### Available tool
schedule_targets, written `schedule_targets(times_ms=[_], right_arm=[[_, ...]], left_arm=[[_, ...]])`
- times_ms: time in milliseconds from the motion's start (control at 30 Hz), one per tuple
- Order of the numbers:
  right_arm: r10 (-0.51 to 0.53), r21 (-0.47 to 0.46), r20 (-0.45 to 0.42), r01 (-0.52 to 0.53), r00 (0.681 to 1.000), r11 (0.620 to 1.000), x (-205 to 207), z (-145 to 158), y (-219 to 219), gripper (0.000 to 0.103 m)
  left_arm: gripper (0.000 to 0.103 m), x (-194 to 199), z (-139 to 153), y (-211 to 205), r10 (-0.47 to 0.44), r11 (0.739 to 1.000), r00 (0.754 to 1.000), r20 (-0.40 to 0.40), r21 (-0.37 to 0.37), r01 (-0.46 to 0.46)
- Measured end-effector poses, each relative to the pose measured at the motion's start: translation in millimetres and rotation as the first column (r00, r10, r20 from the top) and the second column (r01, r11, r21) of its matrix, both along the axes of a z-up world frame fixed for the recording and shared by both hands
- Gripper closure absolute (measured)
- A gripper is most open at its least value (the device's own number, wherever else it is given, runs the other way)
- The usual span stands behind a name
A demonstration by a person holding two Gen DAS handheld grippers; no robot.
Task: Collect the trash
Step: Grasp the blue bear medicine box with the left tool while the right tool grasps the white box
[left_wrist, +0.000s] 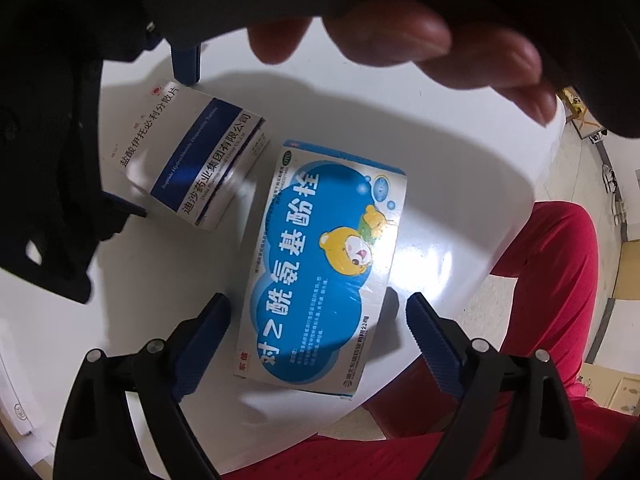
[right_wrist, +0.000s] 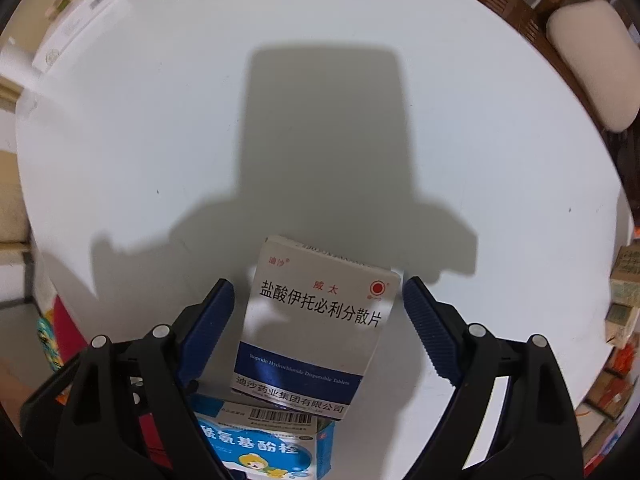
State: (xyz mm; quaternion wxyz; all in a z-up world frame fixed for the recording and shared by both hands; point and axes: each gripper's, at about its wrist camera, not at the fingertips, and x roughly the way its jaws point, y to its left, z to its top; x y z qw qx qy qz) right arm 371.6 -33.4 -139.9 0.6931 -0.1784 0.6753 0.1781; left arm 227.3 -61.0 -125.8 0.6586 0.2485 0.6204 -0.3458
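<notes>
A blue cartoon-bear medicine box [left_wrist: 320,264] lies flat on the round white table [left_wrist: 440,152]. My left gripper [left_wrist: 318,312] is open, its blue fingers on either side of the box's near end. A white and dark-blue medicine box [right_wrist: 316,328] lies beside it, also in the left wrist view [left_wrist: 196,152]. My right gripper [right_wrist: 318,300] is open and straddles this white box; its fingertips [left_wrist: 186,64] show in the left wrist view. The blue box's end shows under the right gripper [right_wrist: 264,444].
The person's hand [left_wrist: 400,44] holding the right gripper fills the top of the left view; red trousers [left_wrist: 552,280] are past the table edge. White boxes [right_wrist: 80,20] sit at the table's far left rim. A cushioned wooden chair [right_wrist: 588,72] stands at the right.
</notes>
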Motion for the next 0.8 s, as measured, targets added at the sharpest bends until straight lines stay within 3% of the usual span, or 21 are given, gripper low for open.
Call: schedule_targets(times_ms=[133,367,433,567,800], right_arm=[[0.015,-0.001,0.009,-0.015,1.0,1.0,0,-4,0,0.018],[-0.019,-0.009,0.004,0.019,1.0,1.0,-4,-8,-1,0.024],[-0.029,-0.002,0.012,0.03,0.999,1.0,-4,-7,-4,0.037],[-0.05,0.003,0.011,0.05,0.999,0.999,-3,-7,-10,0.037],[-0.077,0.011,0.028,0.077,0.997,0.997,-6,-12,-17,0.037]], left_arm=[[0.017,-1,0,-1,-0.002,1.0,1.0,0.022,0.016,0.001],[0.026,0,-1,0,0.031,0.999,0.999,0.039,0.013,-0.032],[0.029,1,-1,0,0.041,0.999,0.998,0.044,0.017,-0.042],[0.036,5,2,4,0.064,0.998,0.997,0.051,0.022,-0.065],[0.037,1,2,4,0.079,0.997,0.995,0.06,0.005,-0.079]])
